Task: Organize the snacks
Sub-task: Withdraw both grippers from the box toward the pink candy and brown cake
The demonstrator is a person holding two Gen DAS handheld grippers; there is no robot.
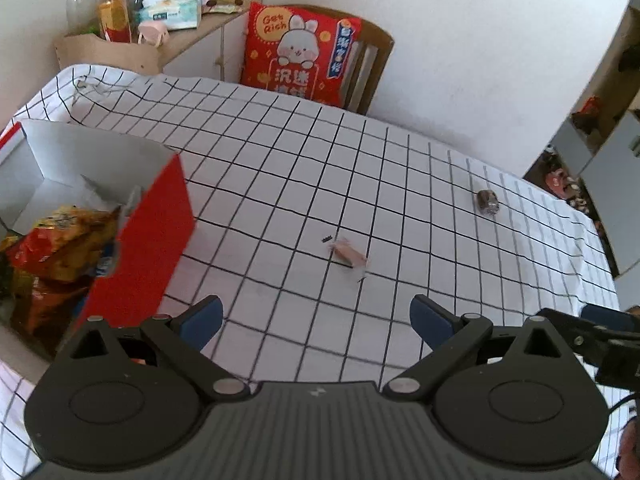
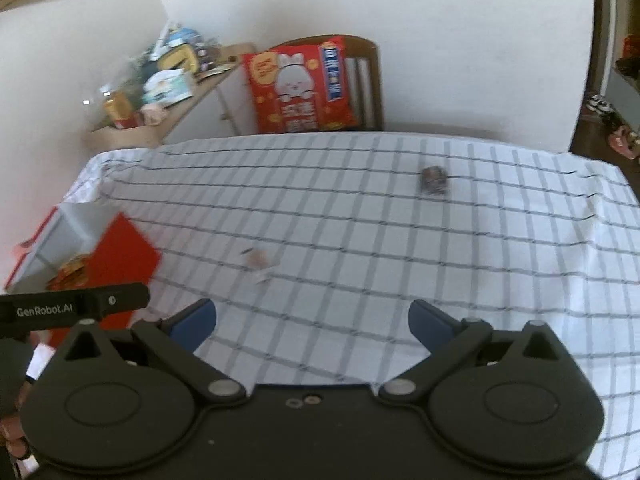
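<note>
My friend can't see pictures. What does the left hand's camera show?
The open left gripper hovers over a checked tablecloth, holding nothing. A small pink wrapped snack lies just ahead, a dark one farther right. At left, a red box already holds snack bags.

Bright, even daylight; soft shadows. Right wrist view motion-blurred: tablecloth (image 2: 360, 240) grid smeared. Left wrist view sharper. Fisheye bends edges; corners dark.
</note>
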